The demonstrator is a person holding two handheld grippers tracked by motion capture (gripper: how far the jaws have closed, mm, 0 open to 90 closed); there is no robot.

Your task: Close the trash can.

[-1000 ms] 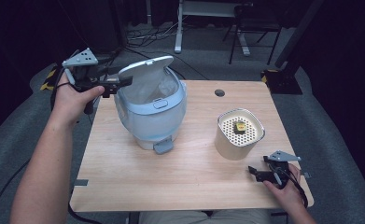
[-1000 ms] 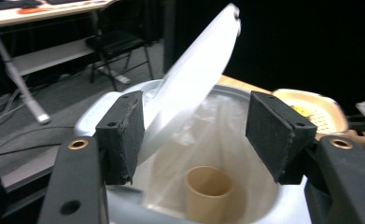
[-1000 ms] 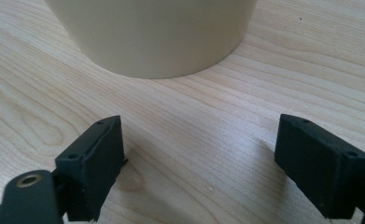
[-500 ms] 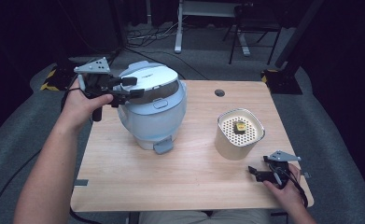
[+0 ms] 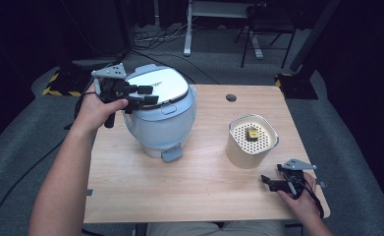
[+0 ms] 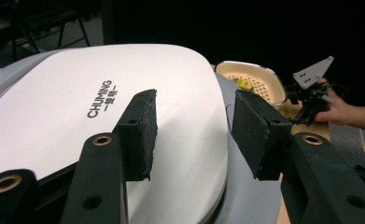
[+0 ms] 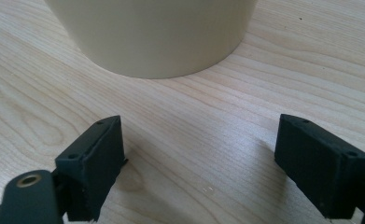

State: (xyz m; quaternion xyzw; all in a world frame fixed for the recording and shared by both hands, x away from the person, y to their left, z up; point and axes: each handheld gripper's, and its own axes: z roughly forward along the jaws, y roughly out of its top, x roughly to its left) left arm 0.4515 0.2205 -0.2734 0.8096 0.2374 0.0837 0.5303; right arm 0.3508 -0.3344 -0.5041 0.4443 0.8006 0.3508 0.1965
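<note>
Cooker: pale blue rice cooker (image 5: 161, 118) stood on the left half of the table (image 5: 189, 191); rounded plastic body, a small grey tab at its base facing the person.
Lid: white lid (image 6: 101, 116), smooth and glossy, rounded-square in outline, lay down on the cooker body; dark lettering printed across it; what the cooker held could not be told.
Left gripper: left gripper (image 5: 141, 94) was over the lid's left edge, held in the left hand (image 5: 95, 109); its jaws had just been closing; they stood partly spread, one black foam pad (image 6: 140, 135) low over the lid top, the other out past the lid's rim; whether a pad touched the lid could not be told; nothing was pinched.
Cup: cream cup (image 5: 251, 141), smooth-walled and rounded-square, stood on the right half of the table, well apart from the cooker; a perforated insert sat in its mouth; a small yellow piece (image 5: 252, 133) lay on that insert.
Right gripper: right gripper (image 5: 272, 183) rested low at the table's near right corner, near the cup; jaws spread wide over bare wood, empty.
Table: light wood, visible grain, rounded corners; a round hole (image 5: 231, 98) near the far edge.
</note>
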